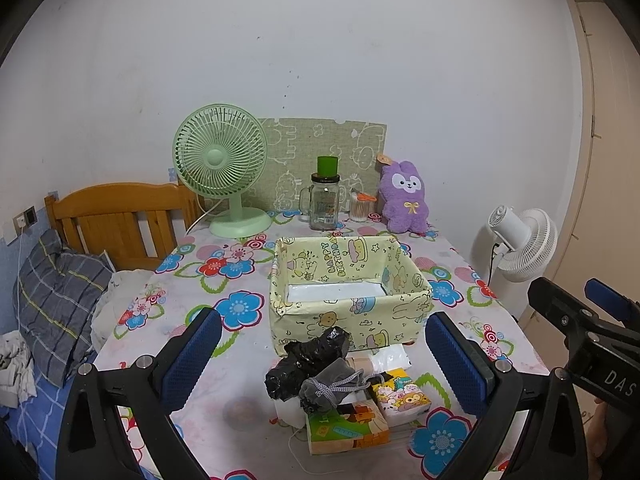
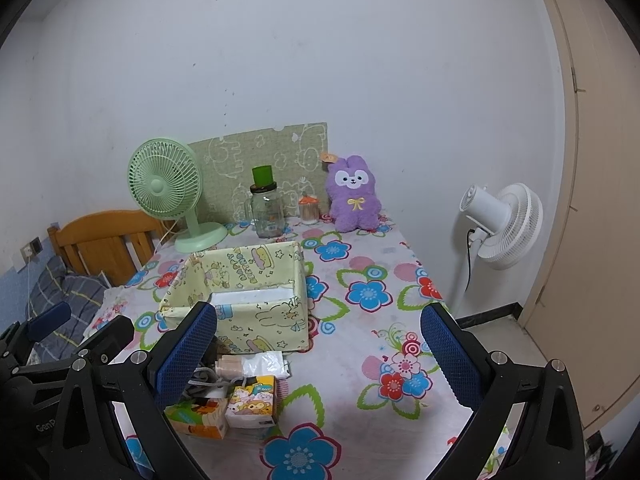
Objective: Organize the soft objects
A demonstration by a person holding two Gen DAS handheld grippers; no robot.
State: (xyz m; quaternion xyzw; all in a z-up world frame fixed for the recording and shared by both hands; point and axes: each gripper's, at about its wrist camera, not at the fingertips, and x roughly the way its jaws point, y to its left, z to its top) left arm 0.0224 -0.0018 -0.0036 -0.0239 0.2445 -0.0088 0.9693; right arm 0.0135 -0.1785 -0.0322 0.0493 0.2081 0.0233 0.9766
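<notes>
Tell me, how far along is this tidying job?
Barely begun. Done: nothing; the yellow fabric box looks empty, only its white bottom showing. In hand: nothing; the left gripper and right gripper are both open. Left: the black bag, grey pouch and tissue packs lie piled on the table before the box.

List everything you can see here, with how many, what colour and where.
Storage box: one, pale yellow cartoon print, table centre, open, nothing visible inside.
Black bag: one, crumpled, in front of the box.
Grey pouch: one, drawstring, on the pile.
Tissue packs: two, colourful, near edge.
Plush rabbit: one, purple, far right against the wall.
Desk fan: one, green, far left.
Glass jar: one, clear, green cup on top.
Standing fan: one, white, on the floor.
Left tool: open.
Right tool: open.
</notes>
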